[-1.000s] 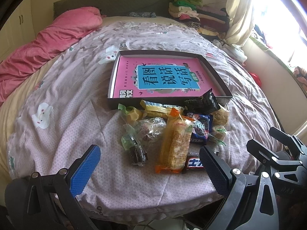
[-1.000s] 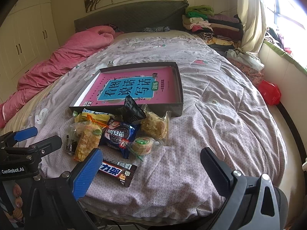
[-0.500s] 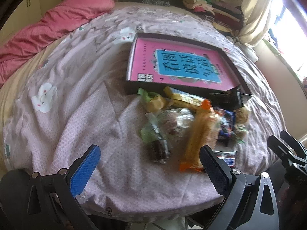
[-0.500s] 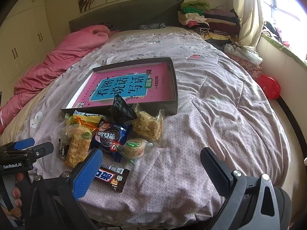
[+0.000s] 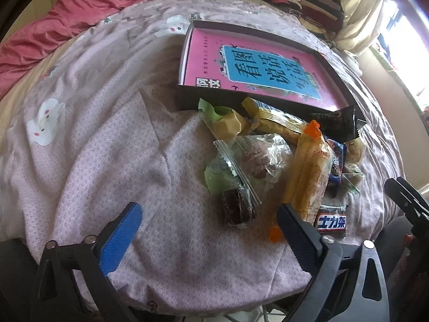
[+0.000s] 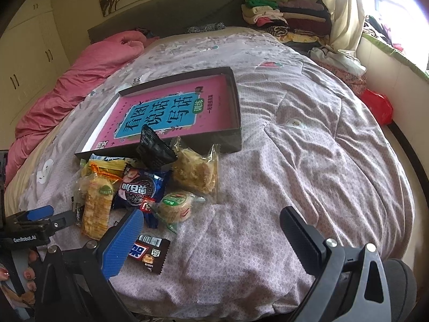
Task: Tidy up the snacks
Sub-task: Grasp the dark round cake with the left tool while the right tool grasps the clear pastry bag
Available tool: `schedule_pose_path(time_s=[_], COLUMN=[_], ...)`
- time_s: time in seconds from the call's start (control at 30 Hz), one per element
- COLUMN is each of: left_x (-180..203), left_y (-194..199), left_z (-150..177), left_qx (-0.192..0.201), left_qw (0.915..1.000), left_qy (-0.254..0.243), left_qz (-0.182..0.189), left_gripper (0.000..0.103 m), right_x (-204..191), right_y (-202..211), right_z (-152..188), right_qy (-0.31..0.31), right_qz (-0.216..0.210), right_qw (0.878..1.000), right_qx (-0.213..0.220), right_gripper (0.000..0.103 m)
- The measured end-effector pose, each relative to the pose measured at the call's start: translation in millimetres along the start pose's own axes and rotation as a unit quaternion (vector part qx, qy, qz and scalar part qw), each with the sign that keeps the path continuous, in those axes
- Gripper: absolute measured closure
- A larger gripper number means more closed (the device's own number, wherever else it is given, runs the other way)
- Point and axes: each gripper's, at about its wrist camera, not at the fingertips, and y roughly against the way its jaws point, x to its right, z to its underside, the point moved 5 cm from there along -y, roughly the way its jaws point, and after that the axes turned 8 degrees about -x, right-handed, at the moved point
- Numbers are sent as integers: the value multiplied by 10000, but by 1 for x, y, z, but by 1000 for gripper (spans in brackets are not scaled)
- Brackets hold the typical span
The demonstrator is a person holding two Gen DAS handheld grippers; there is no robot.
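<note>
Left gripper (image 5: 207, 230) wide, jaws closing, nothing btwn; right gripper (image 6: 211, 230) wide, empty. Approx 10 snacks (image 6: 142, 187) piled on bed (image 6: 308, 161) just in front of 1 tray (image 6: 238, 123) w/ pink book (image 6: 171, 112).

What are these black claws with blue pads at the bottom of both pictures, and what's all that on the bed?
No robot here: a person carries a hand-held gripper in each hand, with a wide-angle camera on each looking out along its two fingers. One picture is from the left hand-held gripper, the other from the right hand-held gripper. Neither holds anything; the left one's jaws are closing slightly, with only bedding between them. On the bedspread lies a shallow dark box with a pink book inside. In front of it sits a pile of wrapped snacks, including a chocolate bar nearest the edge. They are to be tidied up.
</note>
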Motion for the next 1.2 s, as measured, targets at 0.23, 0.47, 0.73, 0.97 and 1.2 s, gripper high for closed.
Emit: schedule_pose_path(time_s=[0.23, 0.47, 0.73, 0.97, 1.2], left_x=[2, 7, 4, 1, 1], left_y=[-12, -10, -10, -9, -8], left_z=[-3, -1, 0, 1, 2], left_qx=[-129, -72, -85, -81, -89], left_qw=[9999, 9997, 9989, 9980, 9975], left_qy=[-13, -88, -2, 26, -5], left_qz=[60, 215, 471, 629, 707], left_gripper=[33, 53, 61, 71, 74], right_x=[4, 14, 17, -1, -9], right_y=[-12, -27, -52, -70, -80], right_z=[-6, -20, -32, -38, -43], right_qy=[-121, -307, -191, 116, 72], right_qz=[3, 2, -117, -319, -756], right_qw=[9999, 9994, 9991, 9984, 9961], right_qx=[-96, -183, -370, -451, -444], right_gripper=[1, 6, 18, 29, 52])
